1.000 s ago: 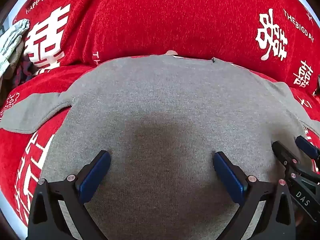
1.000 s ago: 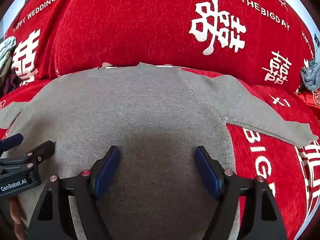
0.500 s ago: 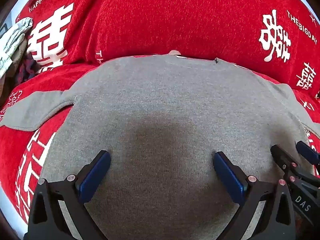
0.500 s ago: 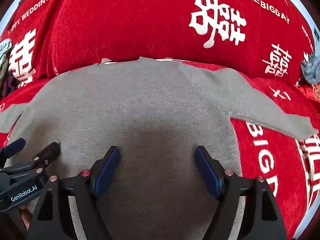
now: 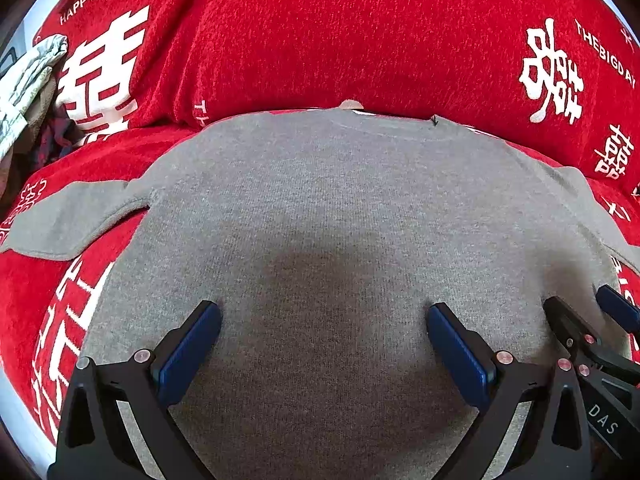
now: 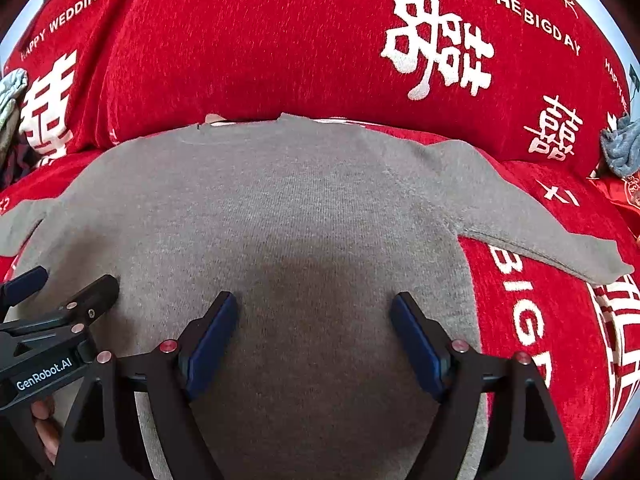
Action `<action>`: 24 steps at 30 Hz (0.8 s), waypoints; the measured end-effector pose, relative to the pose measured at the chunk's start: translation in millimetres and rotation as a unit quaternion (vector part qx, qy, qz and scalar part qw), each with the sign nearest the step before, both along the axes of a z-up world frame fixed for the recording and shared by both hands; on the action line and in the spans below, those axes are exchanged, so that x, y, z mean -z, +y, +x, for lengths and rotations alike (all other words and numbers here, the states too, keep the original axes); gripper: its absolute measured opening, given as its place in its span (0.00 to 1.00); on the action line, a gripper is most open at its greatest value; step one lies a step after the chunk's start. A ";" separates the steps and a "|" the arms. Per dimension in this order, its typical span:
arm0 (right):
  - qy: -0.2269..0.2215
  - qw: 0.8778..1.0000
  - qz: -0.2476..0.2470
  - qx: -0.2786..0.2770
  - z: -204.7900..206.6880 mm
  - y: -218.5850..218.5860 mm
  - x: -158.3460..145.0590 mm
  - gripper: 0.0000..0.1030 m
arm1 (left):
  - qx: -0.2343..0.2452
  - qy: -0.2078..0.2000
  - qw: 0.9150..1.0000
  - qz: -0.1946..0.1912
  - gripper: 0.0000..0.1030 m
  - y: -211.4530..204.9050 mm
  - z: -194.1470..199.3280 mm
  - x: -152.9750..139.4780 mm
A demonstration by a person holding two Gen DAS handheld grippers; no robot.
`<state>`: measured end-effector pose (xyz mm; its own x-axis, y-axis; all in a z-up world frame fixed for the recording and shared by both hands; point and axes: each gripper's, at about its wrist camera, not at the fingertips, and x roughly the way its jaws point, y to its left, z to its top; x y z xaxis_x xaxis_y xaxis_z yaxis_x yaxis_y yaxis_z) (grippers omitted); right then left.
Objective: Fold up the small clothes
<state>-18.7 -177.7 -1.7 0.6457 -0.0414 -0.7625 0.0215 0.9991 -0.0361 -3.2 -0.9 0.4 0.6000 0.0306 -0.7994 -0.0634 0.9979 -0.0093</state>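
A small grey knit sweater lies flat on red fabric, collar at the far side and both sleeves spread outward. My left gripper hovers open over the lower left half of the sweater body, nothing between its blue pads. Over the lower right half my right gripper is open too, also empty. Each one shows in the other's view: the right gripper at the right edge, the left gripper at the left edge. The left sleeve and right sleeve lie flat.
The red cover with white characters and lettering rises behind the collar like a cushion back. Crumpled pale clothes lie at the far left, and a blue-grey cloth at the far right. A hand holds the left gripper.
Both grippers have dropped slightly toward the near side of the sweater and come a little closer together. The sweater has not moved and both stay open.
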 end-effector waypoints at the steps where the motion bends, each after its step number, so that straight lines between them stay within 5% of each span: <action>1: 0.005 1.000 0.000 0.002 0.0 0.3 -0.6 0.79 | 0.000 0.002 1.000 0.000 1.00 0.1 0.6 -0.3; 12: 0.098 0.995 0.003 0.026 13.8 1.3 -12.6 0.79 | 0.008 0.046 0.999 -0.002 1.00 0.8 7.9 -1.8; 24: 0.093 0.995 0.003 0.022 14.8 1.7 -14.2 0.82 | 0.006 0.091 0.996 -0.004 1.00 0.0 17.4 -3.5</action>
<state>-3.9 -176.0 12.6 0.4910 -0.0623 -0.8689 0.0584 0.9975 -0.0385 14.2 -0.9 3.9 0.4461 0.0173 -0.8948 -0.0522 0.9986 -0.0068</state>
